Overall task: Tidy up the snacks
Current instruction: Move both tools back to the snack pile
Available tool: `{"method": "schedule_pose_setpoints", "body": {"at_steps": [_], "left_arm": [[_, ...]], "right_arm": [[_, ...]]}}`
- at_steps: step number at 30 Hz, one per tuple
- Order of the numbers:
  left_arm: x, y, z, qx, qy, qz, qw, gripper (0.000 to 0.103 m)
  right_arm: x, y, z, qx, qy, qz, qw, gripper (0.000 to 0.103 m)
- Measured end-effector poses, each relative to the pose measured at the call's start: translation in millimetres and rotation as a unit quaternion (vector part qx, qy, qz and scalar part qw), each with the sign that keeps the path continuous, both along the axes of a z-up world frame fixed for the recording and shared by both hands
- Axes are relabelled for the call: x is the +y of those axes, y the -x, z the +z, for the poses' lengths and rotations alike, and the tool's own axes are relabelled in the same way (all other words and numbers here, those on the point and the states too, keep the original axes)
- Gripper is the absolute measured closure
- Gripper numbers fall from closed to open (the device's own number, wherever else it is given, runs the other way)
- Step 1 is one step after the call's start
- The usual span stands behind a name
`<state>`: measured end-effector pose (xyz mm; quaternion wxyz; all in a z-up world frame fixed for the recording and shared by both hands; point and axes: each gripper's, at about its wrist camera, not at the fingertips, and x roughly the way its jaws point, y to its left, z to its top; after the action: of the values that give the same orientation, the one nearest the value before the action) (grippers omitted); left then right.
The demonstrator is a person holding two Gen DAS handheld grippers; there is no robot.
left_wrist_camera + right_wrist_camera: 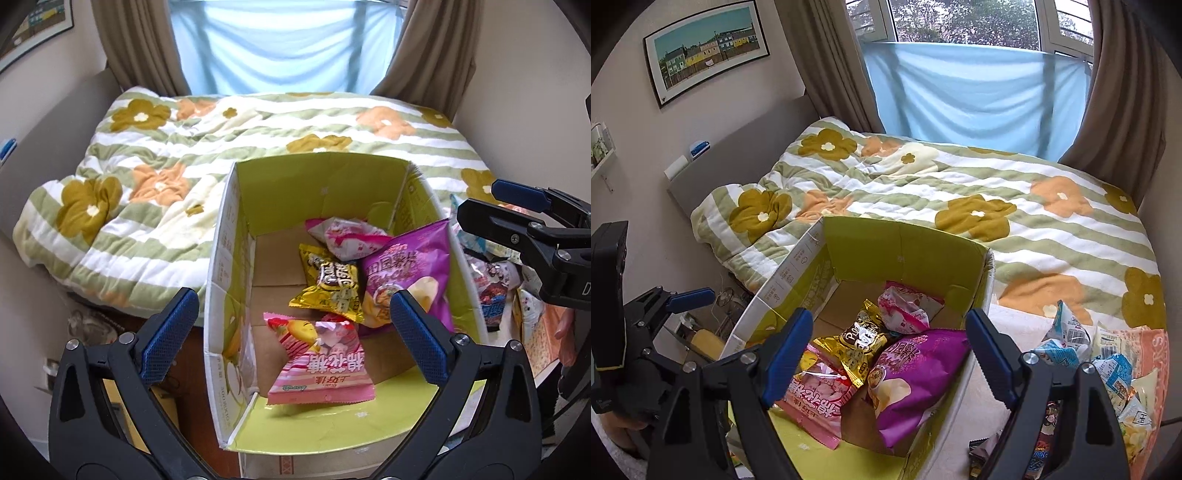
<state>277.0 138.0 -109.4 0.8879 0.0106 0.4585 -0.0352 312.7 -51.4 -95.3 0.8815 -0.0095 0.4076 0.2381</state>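
a small bedroom with a bed (1052, 236) under a flowered green-striped quilt, a brown-curtained window behind it, holds the scene, and everything is placed here against the open cardboard box (236, 206) with yellow-green inner walls standing at the bed's foot. nearest, just over the box's near rim, the left gripper (293, 334) has its blue-padded fingers spread wide with nothing between them. the right gripper (890, 350) likewise has its fingers spread and empty above the box's near right corner. inside the box, closest to the near wall, lies a pink striped marshmallow packet (317, 365); just beyond it a gold snack packet (328, 290) leans on a purple chip bag (410, 269) propped against the box's right wall, and a pink-and-white packet (347, 234) sits toward the far wall. outside the box, to its right, a loose pile of snack packets (1108, 362) lies on a pale surface. on the wall left of the box hangs a framed picture (705, 48) of coloured houses.
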Motion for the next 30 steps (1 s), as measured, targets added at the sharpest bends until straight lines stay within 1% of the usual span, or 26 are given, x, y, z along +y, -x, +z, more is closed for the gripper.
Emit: {"method": "schedule_pose_setpoints", "body": {"at_steps": [5,11,15,18,23,24,25,27,30], "left_arm": [[-17.1,2.2,10.2,-0.013,0.015,-0.031,0.9993,0.0],[-55.2,5.0,18.9,-0.024,0.033,-0.067,0.9969,0.0],[-88.0,9.1,25.1,-0.03,0.038,-0.086,0.9951,0.0],[-121.8,11.6,26.9,-0.031,0.038,-0.101,0.9937,0.0],[-178.8,11.3,19.3,-0.014,0.043,-0.113,0.9926,0.0],[-190.4,10.4,16.5,-0.009,0.042,-0.114,0.9925,0.0],[-202.1,9.8,13.0,-0.004,0.042,-0.115,0.9924,0.0],[-223.6,9.7,5.0,0.005,0.045,-0.117,0.9922,0.0],[-251.7,10.0,-11.0,0.02,0.045,-0.121,0.9914,0.0]], "right_arm": [[-24.4,15.8,15.1,-0.015,0.002,-0.035,0.999,0.021],[-75.0,34.2,27.4,-0.023,-0.002,-0.079,0.997,0.021],[-113.9,45.2,31.4,-0.03,0.007,-0.103,0.994,0.021],[-146.3,50.0,31.5,-0.029,0.008,-0.115,0.993,0.021],[-196.2,57.7,23.6,-0.032,0.03,-0.124,0.991,0.021],[-204.8,58.8,20.0,-0.032,0.034,-0.123,0.991,0.019],[-212.4,59.4,17.1,-0.031,0.037,-0.122,0.991,0.01],[-230.2,61.3,9.4,-0.035,0.035,-0.121,0.991,0.0],[-250.8,62.1,-3.8,-0.03,0.041,-0.12,0.991,0.0]]}}
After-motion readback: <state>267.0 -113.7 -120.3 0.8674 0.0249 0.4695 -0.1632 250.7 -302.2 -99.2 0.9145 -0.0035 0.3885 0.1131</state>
